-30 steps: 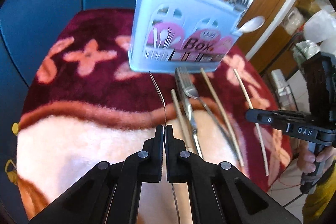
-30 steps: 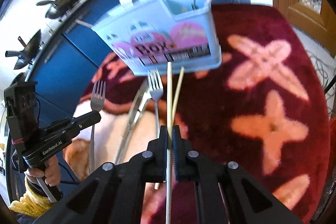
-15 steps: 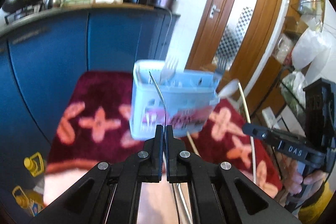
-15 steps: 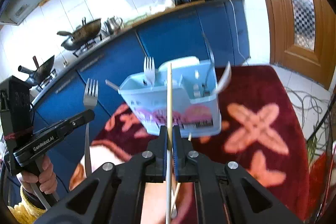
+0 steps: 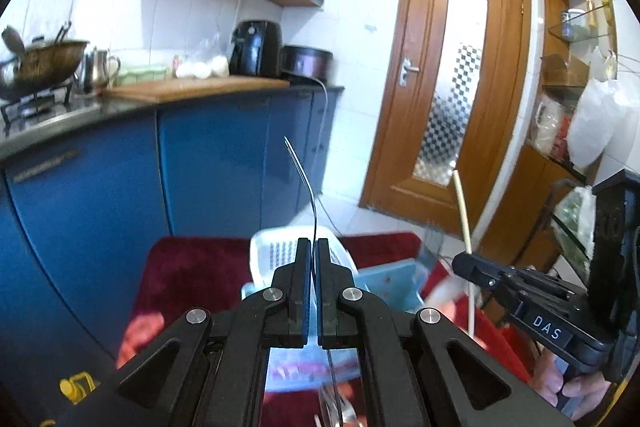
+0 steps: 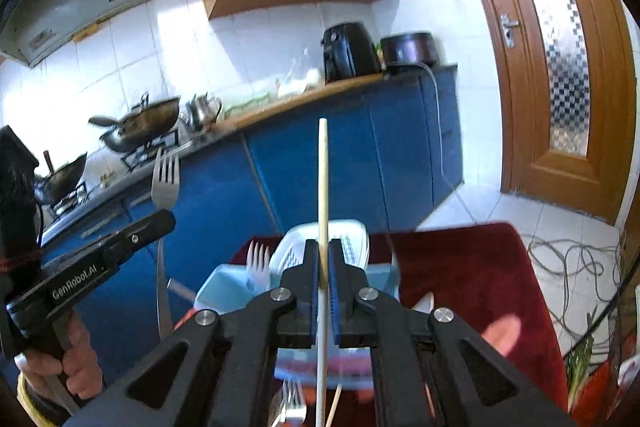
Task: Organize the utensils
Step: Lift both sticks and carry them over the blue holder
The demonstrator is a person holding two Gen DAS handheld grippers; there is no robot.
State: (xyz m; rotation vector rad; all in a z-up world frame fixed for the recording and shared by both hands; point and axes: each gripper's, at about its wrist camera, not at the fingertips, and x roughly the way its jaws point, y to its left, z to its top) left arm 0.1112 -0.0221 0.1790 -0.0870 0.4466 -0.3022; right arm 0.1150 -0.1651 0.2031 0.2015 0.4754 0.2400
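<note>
My left gripper (image 5: 313, 247) is shut on a metal fork (image 5: 304, 179), seen edge-on, tines up. In the right wrist view the same fork (image 6: 165, 183) stands upright in the left gripper (image 6: 162, 221). My right gripper (image 6: 323, 251) is shut on a wooden chopstick (image 6: 322, 171), held upright; it also shows in the left wrist view (image 5: 463, 211) in the right gripper (image 5: 464, 261). The light blue utensil box (image 6: 224, 291) sits below both grippers on the red mat and holds a plastic fork (image 6: 257, 263). The box shows in the left wrist view (image 5: 384, 283) too.
The red patterned mat (image 6: 460, 267) lies under the box. More utensils (image 6: 294, 407) lie on it near me. Blue kitchen cabinets (image 5: 216, 163) stand behind, a wooden door (image 5: 444, 95) to the right. Cables (image 6: 568, 267) lie on the floor.
Both grippers have risen and tilted up, lifting the fork and the chopstick off the mat to above the utensil box. The box now sits low in both views.
</note>
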